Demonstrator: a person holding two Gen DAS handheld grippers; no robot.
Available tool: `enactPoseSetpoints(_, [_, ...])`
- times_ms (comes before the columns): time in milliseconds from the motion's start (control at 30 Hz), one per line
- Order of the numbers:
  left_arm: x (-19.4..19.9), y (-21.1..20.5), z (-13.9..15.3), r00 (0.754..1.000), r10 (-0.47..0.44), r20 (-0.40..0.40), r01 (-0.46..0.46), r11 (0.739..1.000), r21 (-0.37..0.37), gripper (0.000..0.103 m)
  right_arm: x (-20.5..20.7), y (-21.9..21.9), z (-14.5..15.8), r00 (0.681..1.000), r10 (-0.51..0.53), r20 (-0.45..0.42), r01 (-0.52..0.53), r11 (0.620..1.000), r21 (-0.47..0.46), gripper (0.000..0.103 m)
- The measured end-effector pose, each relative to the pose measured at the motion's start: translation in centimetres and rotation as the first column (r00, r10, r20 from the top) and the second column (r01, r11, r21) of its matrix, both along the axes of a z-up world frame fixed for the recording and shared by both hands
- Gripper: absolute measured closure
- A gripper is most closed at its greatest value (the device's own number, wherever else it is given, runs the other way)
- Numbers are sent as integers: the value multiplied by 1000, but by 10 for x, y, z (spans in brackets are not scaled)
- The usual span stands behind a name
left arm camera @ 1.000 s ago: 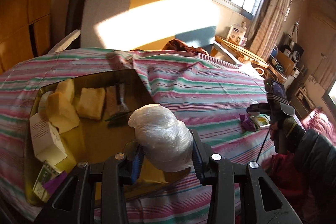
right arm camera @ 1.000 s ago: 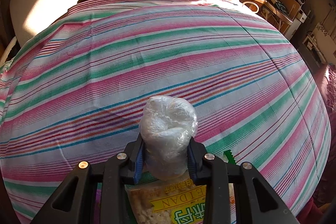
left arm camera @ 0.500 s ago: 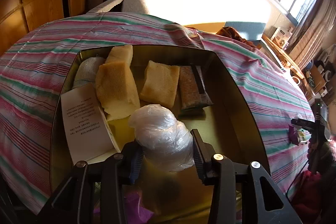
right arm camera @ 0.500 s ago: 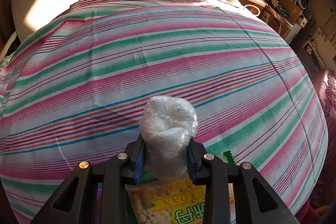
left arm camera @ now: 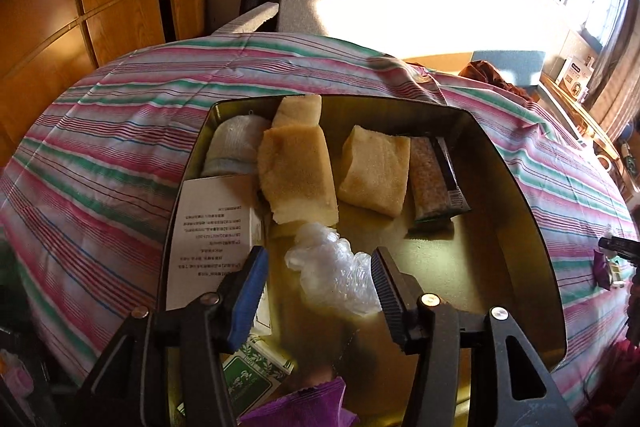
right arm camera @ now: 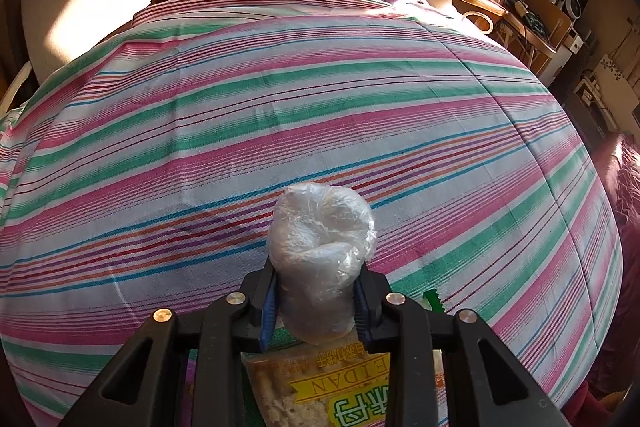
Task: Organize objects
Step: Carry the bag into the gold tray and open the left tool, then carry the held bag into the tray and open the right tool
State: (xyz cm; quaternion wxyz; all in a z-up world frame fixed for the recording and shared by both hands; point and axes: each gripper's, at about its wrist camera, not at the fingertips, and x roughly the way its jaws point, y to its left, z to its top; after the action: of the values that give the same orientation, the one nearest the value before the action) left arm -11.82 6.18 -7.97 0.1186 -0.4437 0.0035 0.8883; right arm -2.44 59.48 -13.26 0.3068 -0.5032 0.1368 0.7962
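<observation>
1. Tin on striped cloth: sock roll at its far-left corner, two sponge cakes right of it, snack bar further right.
2. Left hand-held gripper over tin, jaws just opening, part-open; plastic wad lies loose between, against the right pad.
3. Right hand-held gripper, right of tin over the cloth, clamped tight on wrapped roll, above a cracker pack.
</observation>
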Motion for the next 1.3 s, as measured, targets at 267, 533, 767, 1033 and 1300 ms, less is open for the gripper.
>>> enactPoseSetpoints(267, [32,-6,26,995,14,-94,-14,1000,0,43,6,-11,29,990,36,-136,-36,999,1,73])
enactPoseSetpoints(533, [52,-7,42,987,-7,-160,6,1000,-8,41,-6,-89,77,930,245,-272,-259,966,-17,73])
enactPoseSetpoints(767, [62,-17,42,986,4,-165,-3,1000,10,41,-26,-216,118,780,523,-343,-557,831,1,73])
enactPoseSetpoints(1033, [69,-30,41,986,17,-165,-13,1000,28,40,-54,-344,104,626,722,-294,-765,643,-50,73])
enactPoseSetpoints(1300, [69,-56,39,985,72,-155,-62,996,68,36,-87,-397,57,612,773,-167,-791,600,-123,71])
